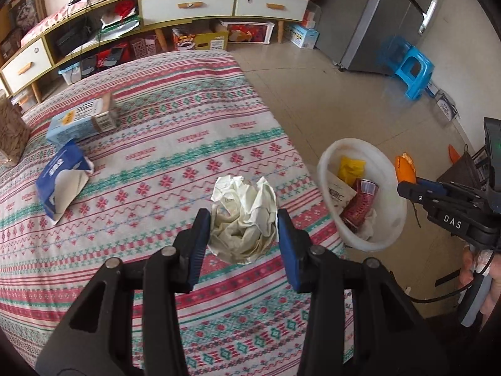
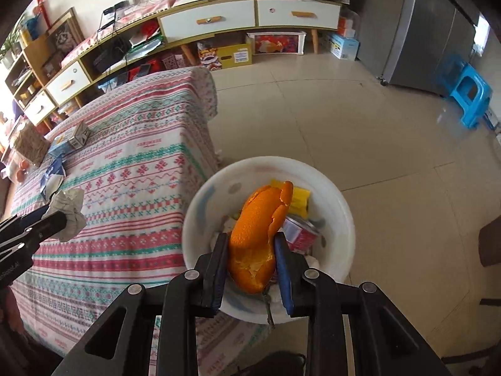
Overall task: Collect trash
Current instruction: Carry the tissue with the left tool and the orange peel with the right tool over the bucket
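My left gripper (image 1: pixel 242 219) is shut on a crumpled white tissue wad (image 1: pixel 244 219), held above the patterned tablecloth (image 1: pixel 150 163). My right gripper (image 2: pixel 250 244) is shut on an orange peel (image 2: pixel 256 235), held over the white bin (image 2: pixel 341 213) that stands on the floor beside the table. In the left wrist view the bin (image 1: pixel 391 232) shows at the right with a yellow packet (image 1: pixel 351 169), a red can (image 1: pixel 360 206) and a pale wrapper inside. The right gripper (image 1: pixel 404 185) with the peel (image 1: pixel 405 169) hangs at the bin's far rim. The tissue (image 2: pixel 70 213) also shows in the right wrist view.
On the table lie a torn blue tissue pack (image 1: pixel 61 181), a light blue box (image 1: pixel 80 122) and a woven box (image 1: pixel 11 134). Beyond stand a long cabinet (image 1: pixel 188 6), a grey fridge (image 1: pixel 385 22) and a blue stool (image 1: pixel 415 72) on the tiled floor.
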Demonstrator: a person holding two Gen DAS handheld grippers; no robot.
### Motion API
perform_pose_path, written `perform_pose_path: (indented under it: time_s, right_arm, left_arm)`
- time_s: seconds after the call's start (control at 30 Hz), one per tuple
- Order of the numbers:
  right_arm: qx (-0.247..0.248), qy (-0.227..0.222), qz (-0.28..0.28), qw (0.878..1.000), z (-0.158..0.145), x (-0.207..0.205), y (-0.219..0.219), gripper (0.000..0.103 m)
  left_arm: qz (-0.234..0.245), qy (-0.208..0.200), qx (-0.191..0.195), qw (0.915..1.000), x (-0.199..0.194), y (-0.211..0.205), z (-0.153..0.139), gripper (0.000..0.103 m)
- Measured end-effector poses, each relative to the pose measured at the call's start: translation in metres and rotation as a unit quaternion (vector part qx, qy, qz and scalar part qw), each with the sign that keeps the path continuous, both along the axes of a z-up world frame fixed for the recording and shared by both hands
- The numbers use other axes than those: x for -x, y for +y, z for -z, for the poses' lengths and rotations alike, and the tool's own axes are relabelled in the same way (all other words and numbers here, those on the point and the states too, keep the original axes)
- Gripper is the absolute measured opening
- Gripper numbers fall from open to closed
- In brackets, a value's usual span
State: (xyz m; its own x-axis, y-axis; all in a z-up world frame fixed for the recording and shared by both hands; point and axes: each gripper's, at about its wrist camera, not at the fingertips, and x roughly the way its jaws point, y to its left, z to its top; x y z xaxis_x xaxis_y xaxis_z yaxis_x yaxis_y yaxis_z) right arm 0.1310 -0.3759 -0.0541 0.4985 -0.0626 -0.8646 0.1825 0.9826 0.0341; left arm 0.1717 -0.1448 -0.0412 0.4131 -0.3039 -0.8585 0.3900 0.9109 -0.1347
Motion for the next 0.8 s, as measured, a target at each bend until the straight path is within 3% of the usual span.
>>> perform_pose_path:
  time_s: [0.33, 0.57, 0.63, 0.7, 0.8]
  right_arm:
    - [-0.014, -0.001, 0.033, 0.999, 0.004, 0.029, -0.05, 0.029]
    - [-0.023, -0.002, 0.051, 0.998, 0.006, 0.044, -0.071, 0.029]
    - [-0.026, -0.003, 0.053, 0.998, 0.006, 0.045, -0.073, 0.029]
    - [-0.027, -0.004, 0.054, 0.998, 0.006, 0.047, -0.074, 0.029]
    - [-0.028, -0.004, 0.055, 0.998, 0.006, 0.047, -0.075, 0.029]
  left_arm:
    - [0.068, -0.003, 0.014, 0.9976, 0.004, -0.081, 0.011, 0.045]
    - [0.096, -0.012, 0.019, 0.9951, 0.006, -0.114, 0.015, 0.049]
    - [0.102, -0.019, 0.022, 0.9944, 0.006, -0.118, 0.015, 0.054]
    - [0.106, -0.026, 0.016, 0.9939, 0.004, -0.122, 0.018, 0.072]
    - [0.097, -0.023, 0.006, 0.995, 0.0, -0.123, 0.02, 0.076]
